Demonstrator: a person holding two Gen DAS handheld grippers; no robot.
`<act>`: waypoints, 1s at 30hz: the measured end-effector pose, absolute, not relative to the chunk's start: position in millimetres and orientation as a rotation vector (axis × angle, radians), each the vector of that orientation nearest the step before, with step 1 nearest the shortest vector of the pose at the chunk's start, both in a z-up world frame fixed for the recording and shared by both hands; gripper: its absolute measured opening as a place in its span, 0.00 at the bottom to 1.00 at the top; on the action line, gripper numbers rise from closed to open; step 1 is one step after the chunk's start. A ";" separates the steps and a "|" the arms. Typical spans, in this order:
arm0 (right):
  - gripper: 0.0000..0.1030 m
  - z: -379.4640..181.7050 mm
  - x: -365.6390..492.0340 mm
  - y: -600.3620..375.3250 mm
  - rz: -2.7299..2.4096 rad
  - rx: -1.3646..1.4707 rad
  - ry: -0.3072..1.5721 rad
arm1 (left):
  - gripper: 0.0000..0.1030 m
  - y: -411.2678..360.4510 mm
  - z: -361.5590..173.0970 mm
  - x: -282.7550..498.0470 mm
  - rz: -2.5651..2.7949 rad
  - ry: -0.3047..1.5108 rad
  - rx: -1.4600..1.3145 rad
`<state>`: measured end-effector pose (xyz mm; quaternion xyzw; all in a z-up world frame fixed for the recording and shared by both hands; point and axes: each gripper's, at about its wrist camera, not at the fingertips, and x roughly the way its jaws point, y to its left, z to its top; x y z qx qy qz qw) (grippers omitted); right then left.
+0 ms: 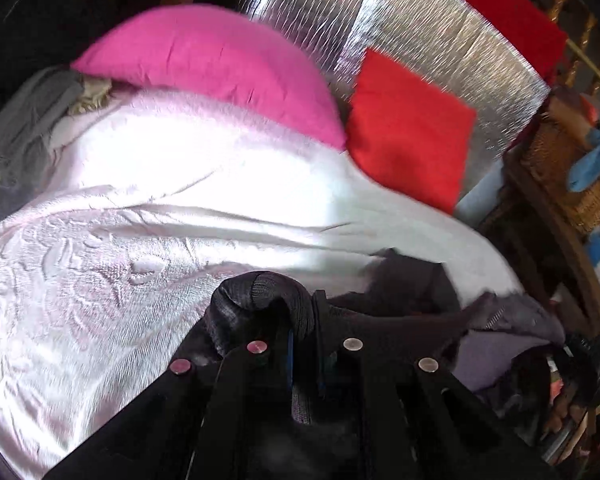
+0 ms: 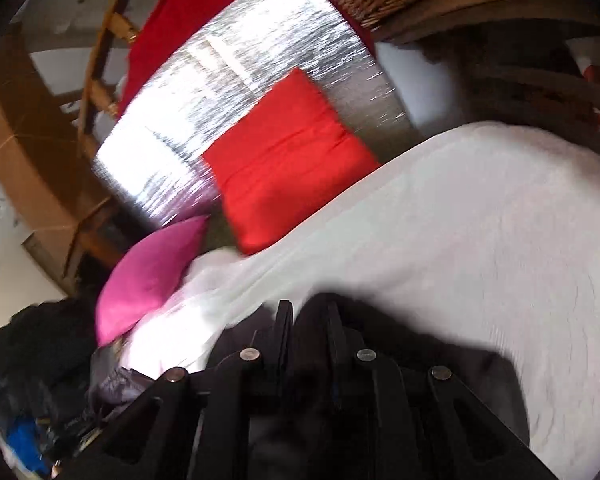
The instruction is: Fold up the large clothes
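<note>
A dark garment (image 1: 412, 284) with a greyish-purple lining and a zip hangs over a bed covered by a pale embossed bedspread (image 1: 140, 208). My left gripper (image 1: 302, 320) is shut on the garment, and its black ribbed edge (image 1: 260, 292) bunches over the left finger. In the right wrist view my right gripper (image 2: 308, 316) is shut on another part of the dark garment (image 2: 440, 344), which spreads to the right over the bedspread (image 2: 480, 208). The fabric hides the pads of both grippers. Both views are blurred by motion.
A pink pillow (image 1: 220, 60) and a red pillow (image 1: 408, 132) lean at the head of the bed against a silver foil panel (image 1: 440, 32). A wicker basket (image 1: 572, 176) stands on wooden furniture to the right. Grey clothes (image 1: 24, 128) lie at the left edge. Dark clutter (image 2: 36, 360) lies beside the bed.
</note>
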<state>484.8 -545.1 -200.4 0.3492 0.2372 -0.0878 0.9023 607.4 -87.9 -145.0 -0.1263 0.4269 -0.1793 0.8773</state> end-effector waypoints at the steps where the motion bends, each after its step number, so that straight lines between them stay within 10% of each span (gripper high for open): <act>1: 0.16 -209.1 492.7 -555.0 -0.200 0.751 0.487 | 0.09 -87.6 -154.3 611.3 -0.367 0.903 -0.270; 8: 0.17 -249.8 487.5 -595.9 -0.119 1.036 0.487 | 0.16 -78.8 -182.5 618.1 -0.418 0.956 -0.367; 13: 0.17 -228.5 452.4 -595.1 -0.149 0.925 0.529 | 0.71 -51.9 -130.8 578.3 -0.372 0.764 -0.394; 19: 0.19 -209.4 395.3 -583.7 -0.156 0.821 0.603 | 0.79 -18.6 -107.2 506.2 -0.227 0.761 -0.400; 22: 0.45 -211.1 375.1 -579.2 -0.147 0.846 0.616 | 0.79 -9.6 -130.3 478.1 -0.157 0.817 -0.385; 23: 0.77 -210.7 369.0 -576.2 -0.150 0.836 0.622 | 0.79 -6.2 -138.1 467.7 -0.125 0.842 -0.384; 24: 0.85 -209.8 362.8 -574.0 -0.154 0.829 0.618 | 0.79 -5.1 -142.5 460.2 -0.098 0.855 -0.378; 30: 0.84 -214.9 359.5 -570.4 -0.173 0.792 0.678 | 0.79 -6.3 -164.7 462.2 0.011 0.912 -0.242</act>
